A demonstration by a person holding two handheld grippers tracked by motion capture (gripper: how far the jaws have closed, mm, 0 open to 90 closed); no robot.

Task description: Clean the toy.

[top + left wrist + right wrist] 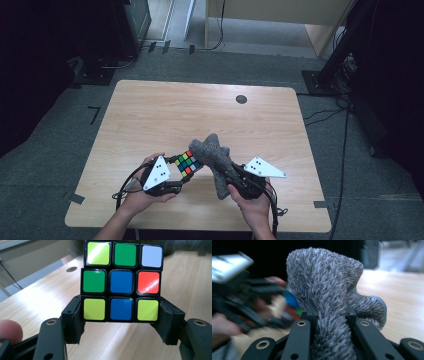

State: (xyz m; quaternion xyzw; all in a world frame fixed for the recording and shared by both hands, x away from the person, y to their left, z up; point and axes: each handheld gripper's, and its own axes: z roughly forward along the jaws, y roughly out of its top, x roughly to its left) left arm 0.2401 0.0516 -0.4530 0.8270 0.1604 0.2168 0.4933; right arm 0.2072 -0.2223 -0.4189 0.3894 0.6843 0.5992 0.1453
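Left gripper (120, 312) clamped tight on a colour cube (121, 281), pinching its bottom row, up off the wooden table (150, 115) near the front edge. Right gripper (329, 312) squeezed on a fuzzy grey star toy (324, 282), also held up. Cube and toy close together, seemingly touching in the high view.

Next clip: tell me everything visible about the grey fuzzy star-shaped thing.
The grey plush star looks soft, with a short shaggy pile and rounded, stubby arms. The right gripper is shut on one arm, squeezing it narrow between the jaws, and holds the star up off the wooden table at its near middle. In the high view its other arms splay upward and one edge sits against the colour cube, though contact is unclear.
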